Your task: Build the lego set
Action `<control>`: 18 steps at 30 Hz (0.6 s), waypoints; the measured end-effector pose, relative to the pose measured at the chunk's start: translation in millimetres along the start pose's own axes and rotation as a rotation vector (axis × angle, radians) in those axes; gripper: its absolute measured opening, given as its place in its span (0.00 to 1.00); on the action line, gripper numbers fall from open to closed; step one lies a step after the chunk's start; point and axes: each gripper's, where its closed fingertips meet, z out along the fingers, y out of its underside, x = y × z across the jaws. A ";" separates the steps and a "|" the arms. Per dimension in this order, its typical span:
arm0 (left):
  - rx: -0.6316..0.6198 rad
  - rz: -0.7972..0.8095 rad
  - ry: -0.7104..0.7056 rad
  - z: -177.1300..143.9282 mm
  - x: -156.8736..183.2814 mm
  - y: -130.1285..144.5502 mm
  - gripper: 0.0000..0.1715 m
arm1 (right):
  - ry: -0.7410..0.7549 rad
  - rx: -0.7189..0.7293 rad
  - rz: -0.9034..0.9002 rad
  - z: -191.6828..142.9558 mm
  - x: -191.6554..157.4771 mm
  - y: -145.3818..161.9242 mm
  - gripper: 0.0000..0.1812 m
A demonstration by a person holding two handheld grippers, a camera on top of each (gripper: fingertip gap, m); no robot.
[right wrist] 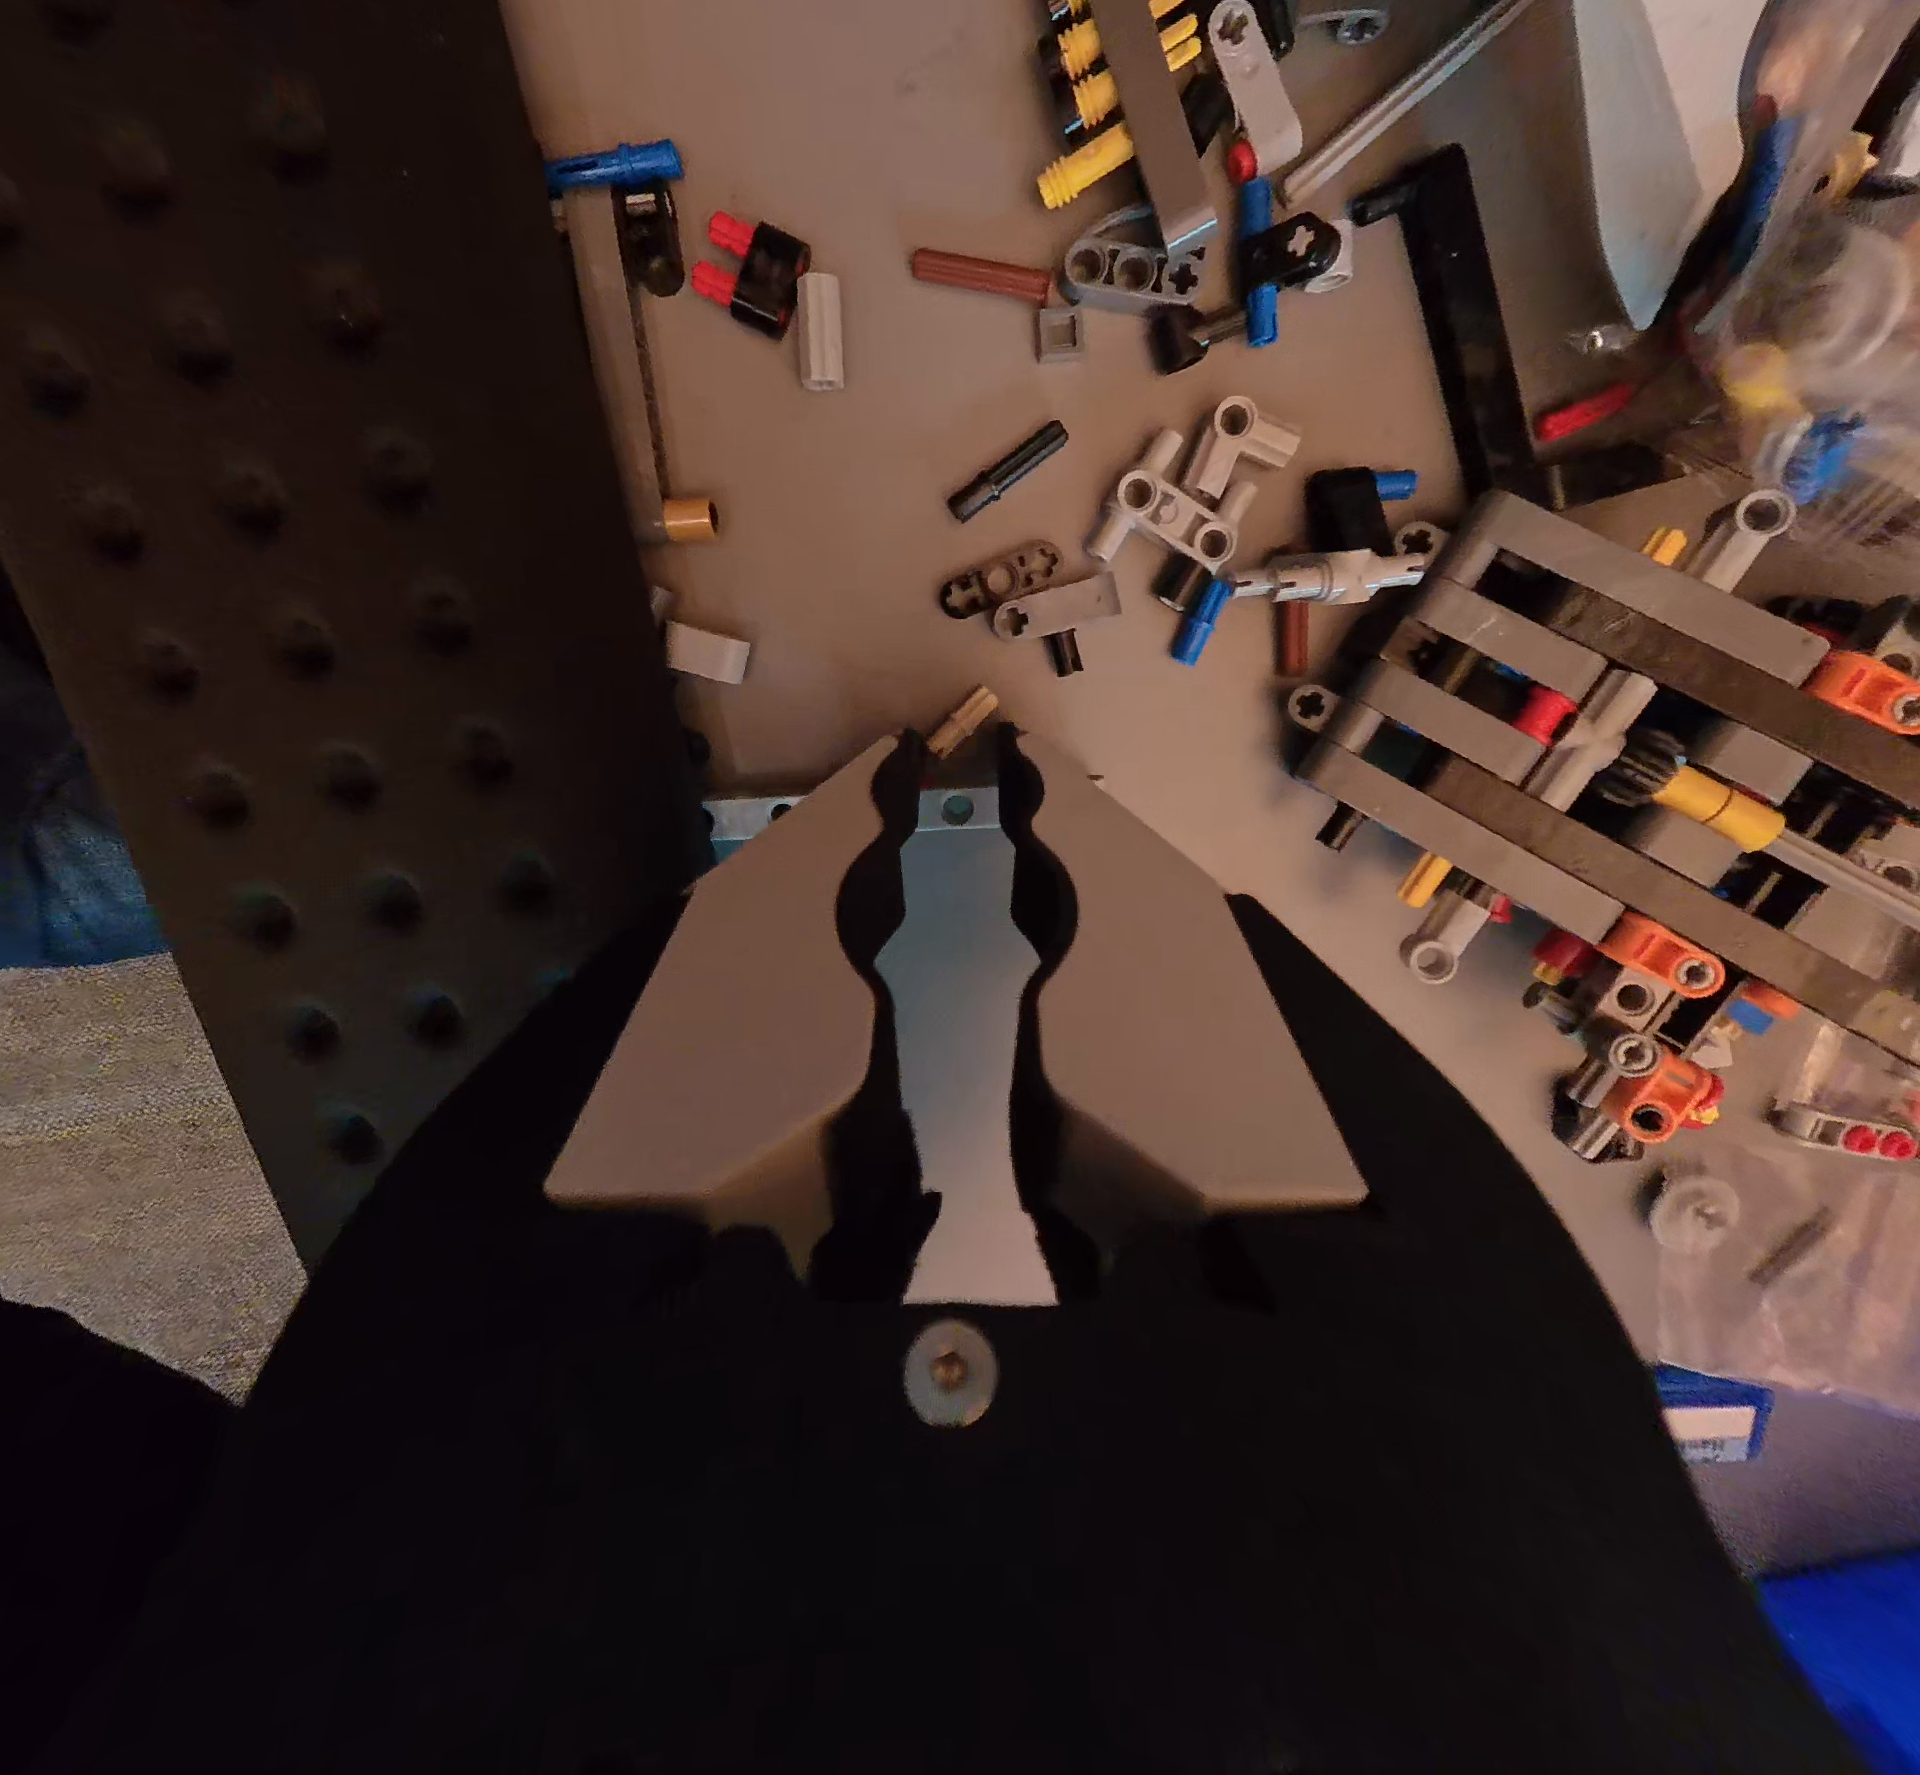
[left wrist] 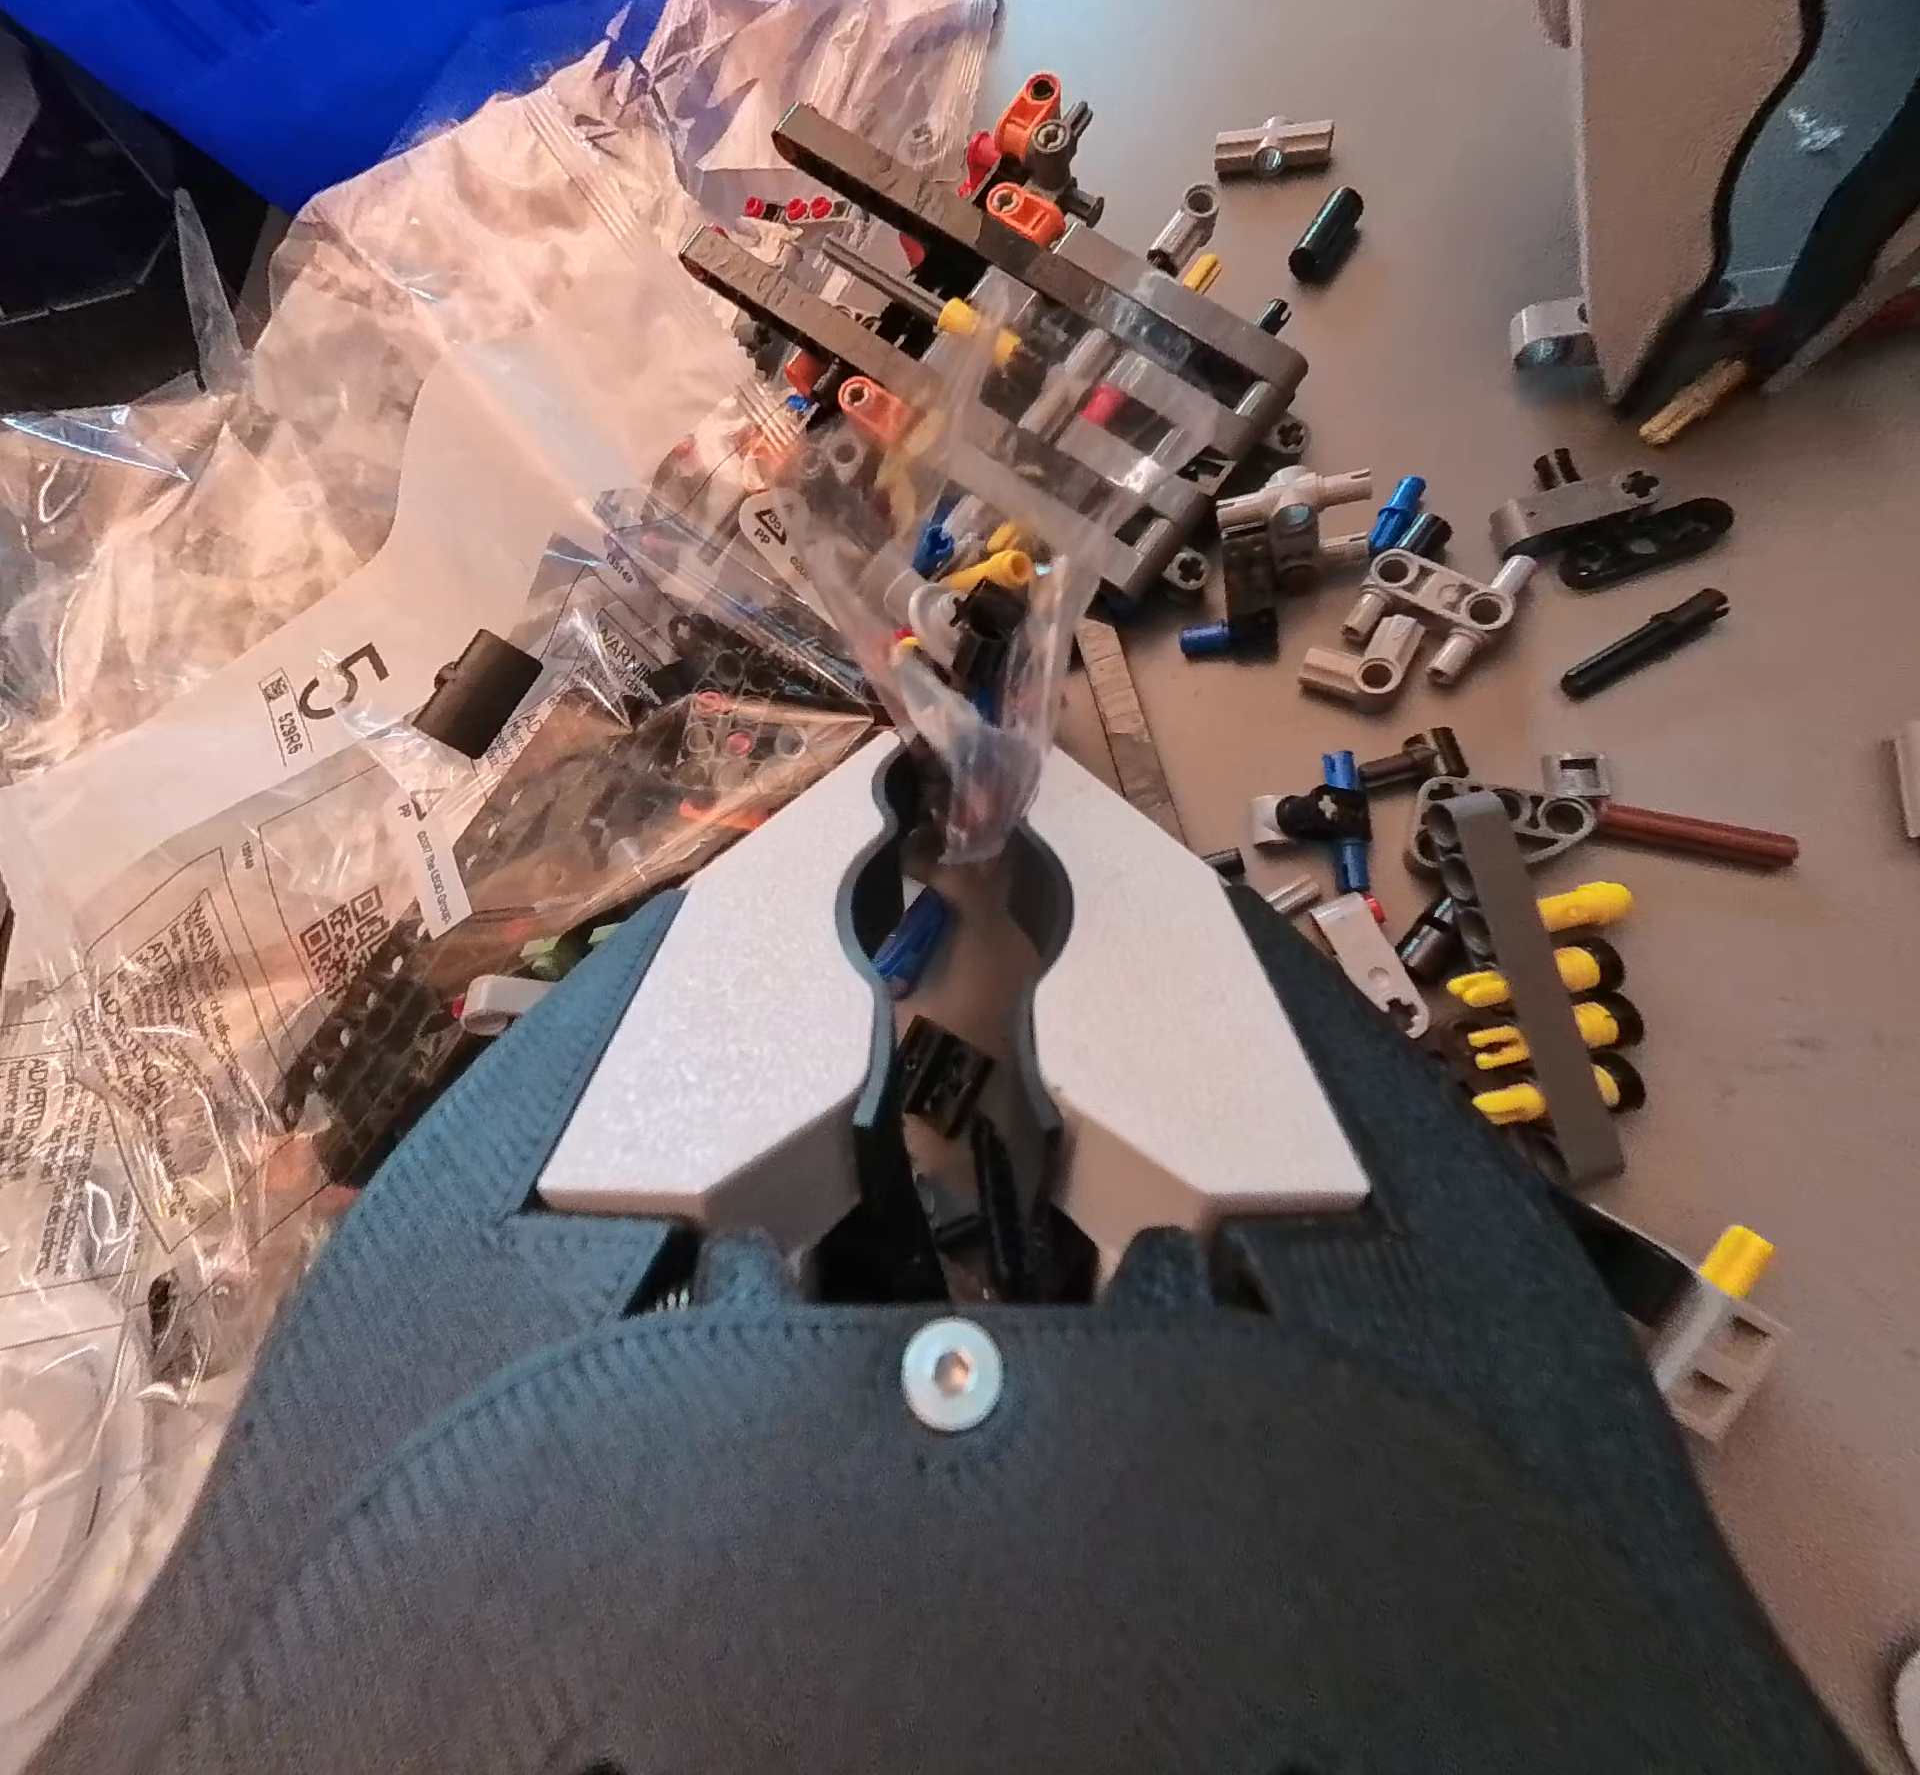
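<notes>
Grey table (left wrist: 1299,11): one small bag (left wrist: 977,603), left gripper (left wrist: 961,769) pinching.

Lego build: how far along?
Early. Done: one grey-and-black beam frame with orange connectors is assembled on the table. In hand: the left gripper is shut on a small clear plastic bag of pins; the right gripper is open and holds nothing. Left: loose pins and connectors, plus unopened parts bags.
</notes>
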 end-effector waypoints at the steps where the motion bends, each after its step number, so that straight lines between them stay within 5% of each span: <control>1: 0.000 0.000 0.000 0.0 0.0 0.0 0.07 | -0.001 0.004 0.001 0.0 0.2 0.2 0.07; 18: -0.004 -0.001 0.004 0.6 1.0 0.5 0.07 | 0.032 0.024 -0.011 2.6 6.3 -6.6 0.03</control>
